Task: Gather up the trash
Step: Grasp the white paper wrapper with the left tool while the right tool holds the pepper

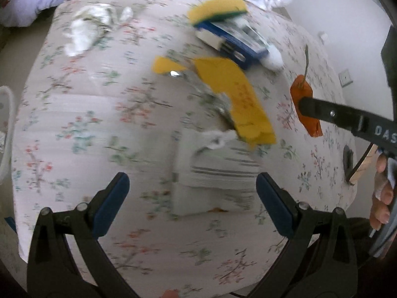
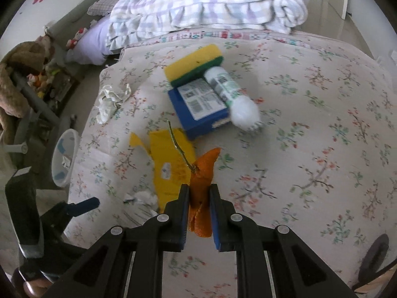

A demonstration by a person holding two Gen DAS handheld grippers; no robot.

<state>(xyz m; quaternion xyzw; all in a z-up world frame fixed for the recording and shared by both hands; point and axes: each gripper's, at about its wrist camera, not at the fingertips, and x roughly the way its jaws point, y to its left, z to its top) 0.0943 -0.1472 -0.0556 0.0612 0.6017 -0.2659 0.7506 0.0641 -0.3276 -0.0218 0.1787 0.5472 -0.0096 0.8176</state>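
My right gripper (image 2: 199, 193) is shut on an orange peel with a thin stem (image 2: 202, 173) and holds it above the floral bed cover; the peel also shows in the left wrist view (image 1: 304, 104). My left gripper (image 1: 192, 186) is open and empty above a small folded striped paper (image 1: 218, 173). A torn yellow wrapper (image 1: 235, 96) (image 2: 171, 164) lies on the bed with a small white crumpled scrap (image 1: 218, 136) (image 2: 144, 196) beside it. A crumpled white tissue (image 1: 84, 29) (image 2: 109, 99) lies at the far left.
A yellow-green sponge (image 2: 193, 64), a blue box (image 2: 201, 109) and a white bottle (image 2: 233, 94) lie together mid-bed. A folded checked quilt (image 2: 211, 5) is at the back. A white bin (image 2: 64, 156) stands on the floor left of the bed.
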